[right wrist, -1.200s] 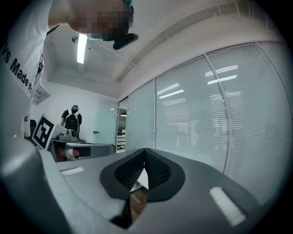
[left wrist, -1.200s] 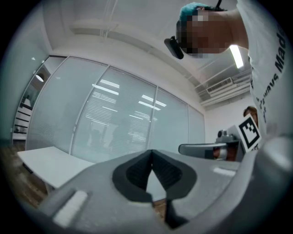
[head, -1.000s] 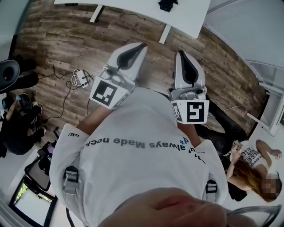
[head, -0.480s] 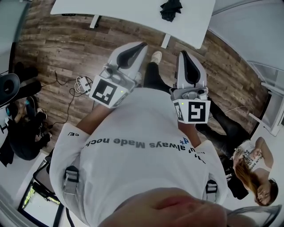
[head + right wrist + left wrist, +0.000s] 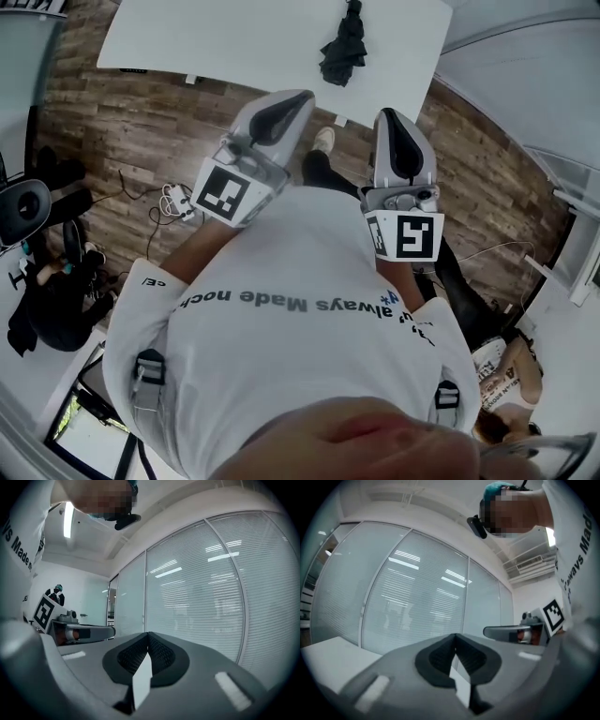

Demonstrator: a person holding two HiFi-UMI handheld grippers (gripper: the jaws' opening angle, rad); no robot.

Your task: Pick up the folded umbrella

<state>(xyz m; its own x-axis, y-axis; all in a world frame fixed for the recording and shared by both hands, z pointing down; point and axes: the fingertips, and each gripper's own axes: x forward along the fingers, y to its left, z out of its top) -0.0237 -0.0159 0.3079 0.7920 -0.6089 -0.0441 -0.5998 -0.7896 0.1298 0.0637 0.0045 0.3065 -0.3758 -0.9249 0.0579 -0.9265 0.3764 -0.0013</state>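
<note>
The folded black umbrella [image 5: 342,47] lies on a white table [image 5: 234,37] at the top of the head view. Both grippers are held level in front of the person's chest, over the wood floor and short of the table's near edge. My left gripper [image 5: 295,97] has its jaws together with nothing between them; in the left gripper view [image 5: 455,637] its tips meet against a glass wall. My right gripper [image 5: 392,114] is likewise shut and empty, also seen in the right gripper view [image 5: 148,635]. The umbrella shows in neither gripper view.
A power strip with cables [image 5: 173,199] lies on the wood floor at left, near black bags [image 5: 52,291]. A shoe and a dark trouser leg [image 5: 323,141] show between the grippers. A person [image 5: 506,375] sits at lower right. Blinds behind glass [image 5: 417,597] fill the gripper views.
The table and the umbrella have slid down into the head view as the person moved forward. Both grippers kept their pose in front of the chest and stayed shut.
</note>
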